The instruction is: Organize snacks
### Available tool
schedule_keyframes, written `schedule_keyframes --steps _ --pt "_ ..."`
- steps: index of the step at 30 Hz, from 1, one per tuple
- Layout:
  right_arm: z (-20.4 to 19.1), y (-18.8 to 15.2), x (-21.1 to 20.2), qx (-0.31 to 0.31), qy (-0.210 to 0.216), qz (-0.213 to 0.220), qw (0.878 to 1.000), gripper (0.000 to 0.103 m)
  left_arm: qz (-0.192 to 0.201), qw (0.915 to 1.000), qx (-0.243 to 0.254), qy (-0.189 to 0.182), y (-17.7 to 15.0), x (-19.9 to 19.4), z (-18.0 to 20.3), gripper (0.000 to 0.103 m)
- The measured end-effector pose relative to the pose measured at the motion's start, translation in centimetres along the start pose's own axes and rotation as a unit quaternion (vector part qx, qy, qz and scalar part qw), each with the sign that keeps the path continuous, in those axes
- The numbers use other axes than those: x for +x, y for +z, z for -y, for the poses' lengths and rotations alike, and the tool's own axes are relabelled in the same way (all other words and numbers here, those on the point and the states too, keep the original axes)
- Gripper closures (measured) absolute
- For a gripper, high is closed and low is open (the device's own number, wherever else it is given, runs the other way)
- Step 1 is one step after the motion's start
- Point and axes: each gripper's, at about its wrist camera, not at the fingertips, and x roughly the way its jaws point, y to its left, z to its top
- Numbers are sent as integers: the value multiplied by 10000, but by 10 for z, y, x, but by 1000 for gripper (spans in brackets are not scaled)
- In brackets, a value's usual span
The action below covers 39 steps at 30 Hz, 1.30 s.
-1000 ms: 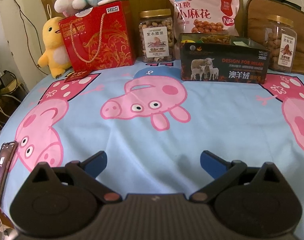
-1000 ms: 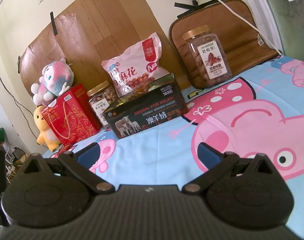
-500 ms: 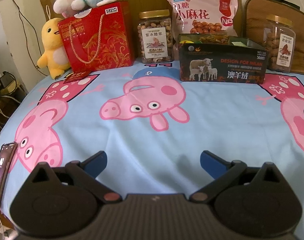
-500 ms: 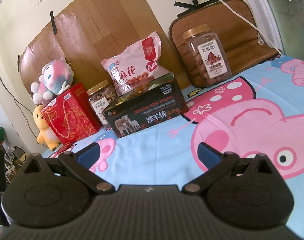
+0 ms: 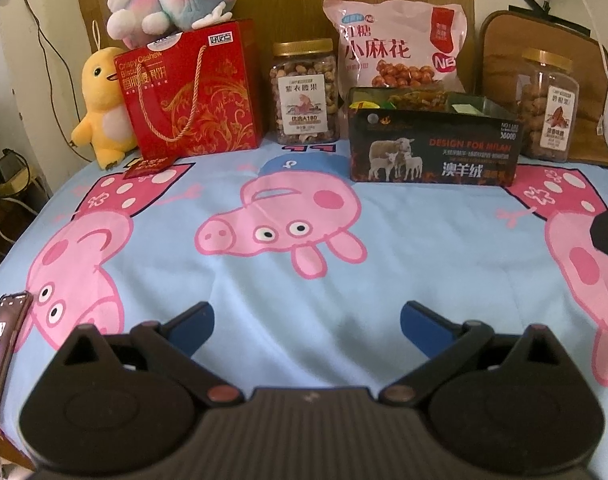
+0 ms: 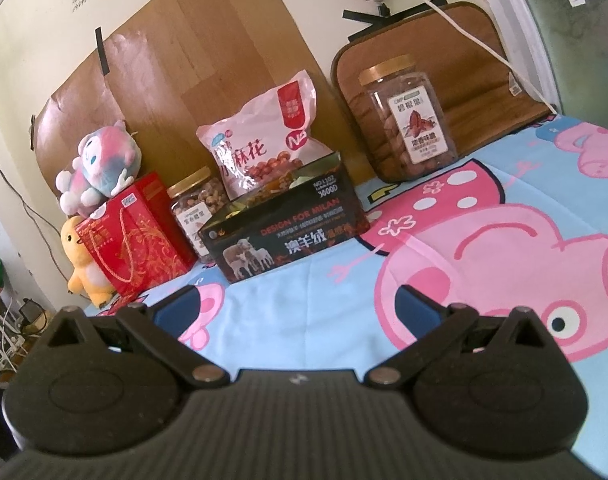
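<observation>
Left claw [image 5: 304, 320] wide, empty; right claw [image 6: 296, 304] wide, empty; black box [image 6: 284, 232] ahead, well apart

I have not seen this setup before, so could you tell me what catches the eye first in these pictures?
The blue bedsheet with large pink cartoon pigs fills the foreground. Along the back stand a red gift bag on the left, a dark open box in the middle and a pink snack bag behind it. Both grippers, left gripper and right gripper, are open and empty.

Bed [image 5: 304, 280] — 2 jars [image 5: 305, 92], box [image 5: 434, 148], red bag [image 5: 192, 92].
</observation>
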Motion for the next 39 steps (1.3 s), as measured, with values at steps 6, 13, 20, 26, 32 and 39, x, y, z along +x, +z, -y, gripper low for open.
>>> schedule_keyframes --steps 6,13,20,26,32,39 --pt "-1 0 1 -64 25 -1 10000 0 21 10000 -38 -25 1 -1 -1 0" --pt "-1 1 2 -71 24 -6 10000 0 50 9999 -100 -70 1 -3 -3 0" --pt "-2 0 1 -89 53 2 9999 0 41 9999 -93 -29 2 -3 -2 0" --pt "-1 0 0 -82 50 6 10000 0 30 9999 -109 1 1 -2 -2 0" --pt "-2 0 1 -82 51 -15 10000 0 46 10000 -71 0 1 -3 -1 0" --pt "-2 0 1 -74 50 3 10000 0 61 9999 -103 22 1 -3 -1 0"
